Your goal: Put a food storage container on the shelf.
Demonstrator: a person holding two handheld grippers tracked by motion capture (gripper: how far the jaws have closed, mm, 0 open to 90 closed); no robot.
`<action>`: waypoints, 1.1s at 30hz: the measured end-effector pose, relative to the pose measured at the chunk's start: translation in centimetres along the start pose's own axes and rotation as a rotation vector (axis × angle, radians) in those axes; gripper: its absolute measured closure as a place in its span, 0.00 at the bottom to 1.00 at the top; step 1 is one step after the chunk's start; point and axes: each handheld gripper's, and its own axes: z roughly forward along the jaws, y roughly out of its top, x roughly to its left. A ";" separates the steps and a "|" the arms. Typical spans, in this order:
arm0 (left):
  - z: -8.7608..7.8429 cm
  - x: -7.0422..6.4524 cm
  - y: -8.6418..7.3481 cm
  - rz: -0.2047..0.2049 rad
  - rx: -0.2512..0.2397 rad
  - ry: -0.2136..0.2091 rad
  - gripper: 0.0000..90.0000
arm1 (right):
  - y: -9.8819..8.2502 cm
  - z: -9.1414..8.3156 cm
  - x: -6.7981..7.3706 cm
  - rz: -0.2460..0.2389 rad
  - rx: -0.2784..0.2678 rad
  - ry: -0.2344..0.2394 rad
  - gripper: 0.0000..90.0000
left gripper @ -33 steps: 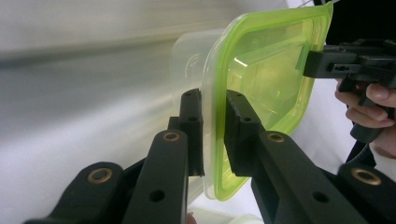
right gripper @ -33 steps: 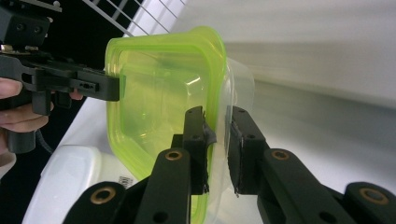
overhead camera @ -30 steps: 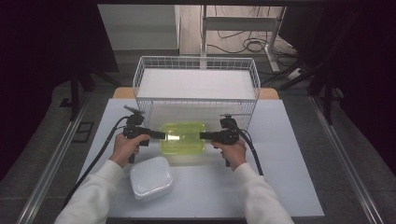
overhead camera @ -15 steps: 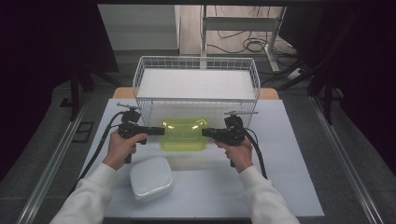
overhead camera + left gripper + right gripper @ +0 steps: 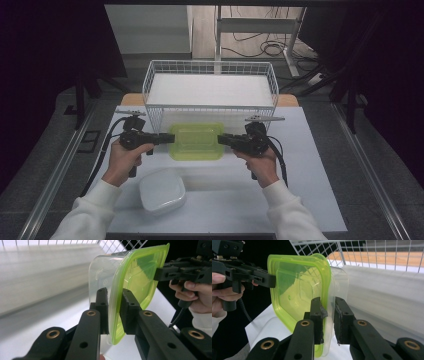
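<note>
A clear food container with a lime-green lid (image 5: 196,141) hangs above the white table mat, just in front of the wire basket. My left gripper (image 5: 170,139) is shut on its left rim and my right gripper (image 5: 222,140) is shut on its right rim. In the left gripper view the container (image 5: 136,277) stands on edge, and my left gripper (image 5: 114,300) pinches the lid's rim. The right gripper (image 5: 160,273) grips the far side. In the right gripper view my right gripper (image 5: 328,307) clamps the near rim of the container (image 5: 297,290). The left gripper (image 5: 270,280) holds the opposite edge.
A white wire basket (image 5: 210,107) with a white liner stands right behind the container. A white lidded box (image 5: 161,191) lies on the mat (image 5: 300,190) by the left forearm. Black cables trail from both grippers. Dark floor and metal rails flank the table.
Both hands have risen and moved away from the person, carrying the container up off the mat and closer to the basket's front wall. The white box has stayed put.
</note>
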 end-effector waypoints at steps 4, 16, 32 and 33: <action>-0.6 -0.8 0.6 0.022 -0.018 -0.001 0.87 | 0.6 -0.9 0.9 -0.039 -0.015 -0.011 0.87; -1.8 -2.2 2.6 0.061 -0.050 -0.007 0.87 | 2.5 -2.5 1.9 -0.088 -0.051 -0.003 0.86; -2.0 -3.0 6.8 0.081 -0.082 -0.009 0.87 | 6.7 -3.8 1.6 -0.097 -0.091 -0.015 0.86; -2.0 -2.9 7.1 0.081 -0.082 -0.008 0.87 | 6.8 -3.8 1.6 -0.097 -0.093 -0.013 0.86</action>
